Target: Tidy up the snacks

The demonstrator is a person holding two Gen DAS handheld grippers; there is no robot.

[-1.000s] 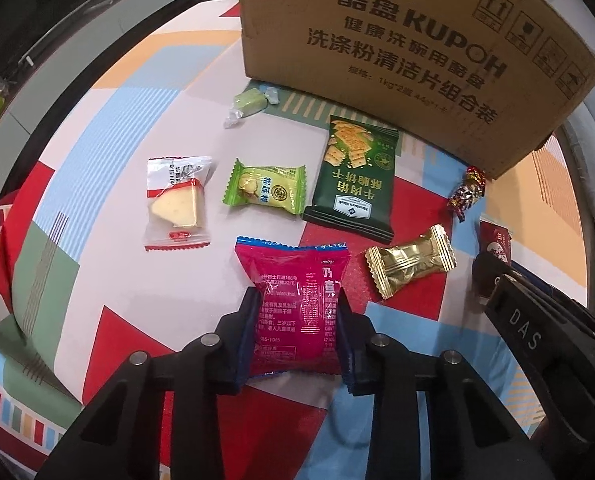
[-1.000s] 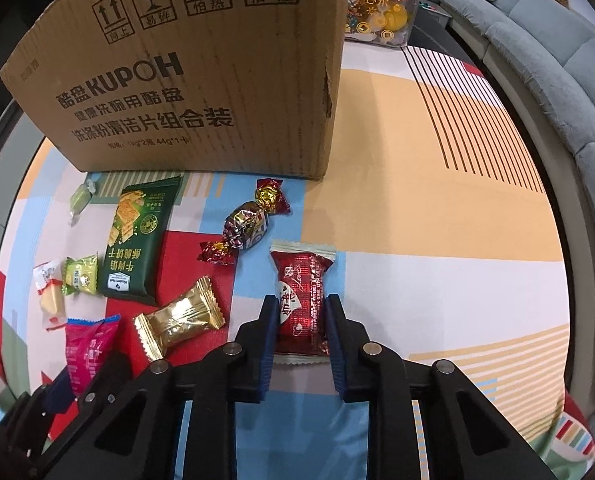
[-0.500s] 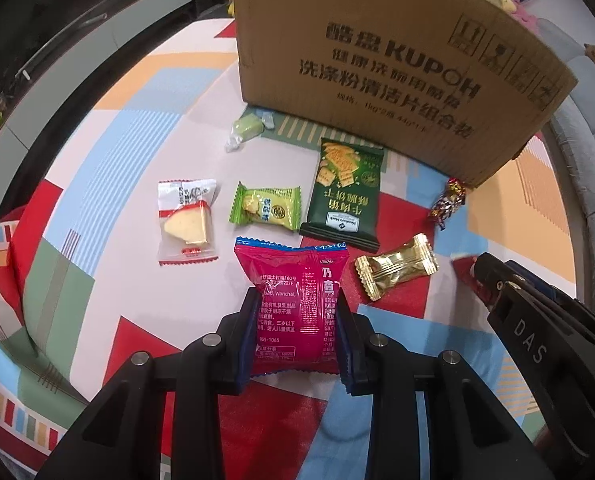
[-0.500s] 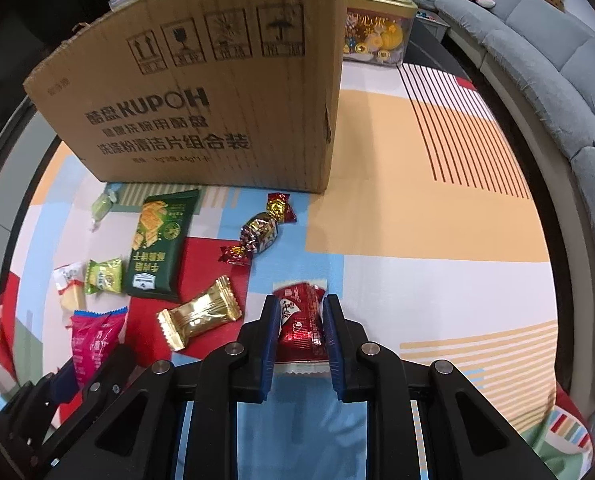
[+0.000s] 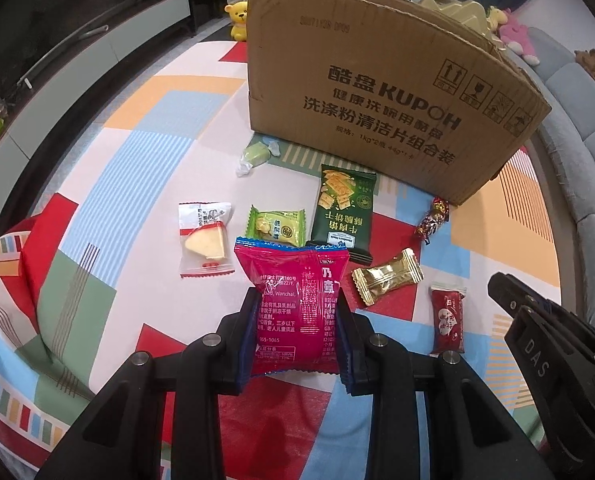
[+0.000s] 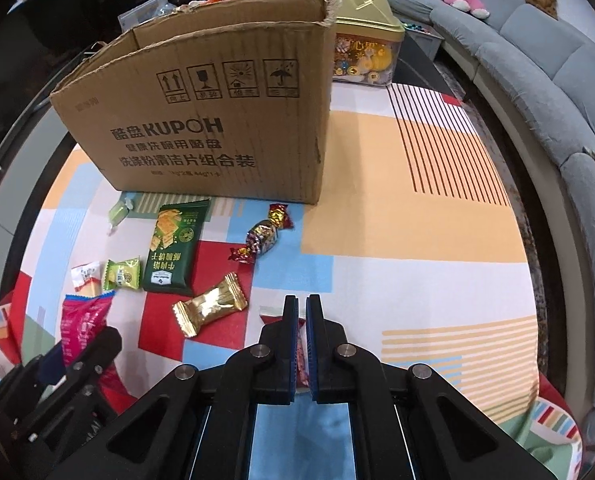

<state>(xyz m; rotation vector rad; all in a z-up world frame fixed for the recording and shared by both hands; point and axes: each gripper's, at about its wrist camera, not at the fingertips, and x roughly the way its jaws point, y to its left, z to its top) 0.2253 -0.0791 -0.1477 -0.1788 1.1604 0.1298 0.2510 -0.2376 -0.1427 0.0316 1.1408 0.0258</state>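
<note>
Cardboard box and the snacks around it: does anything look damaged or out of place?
Yes. The cardboard box has a ragged, torn top rim. Also, the right gripper is shut, yet the small red packet seems to lie on the cloth beside it rather than gripped.

Each hand-held gripper (image 5: 297, 340) (image 6: 302, 344) is black plastic, with blue pads (image 5: 246, 344), silver screws (image 5: 208, 339) behind, and white letters, seemingly "DAS", on its side.
</note>
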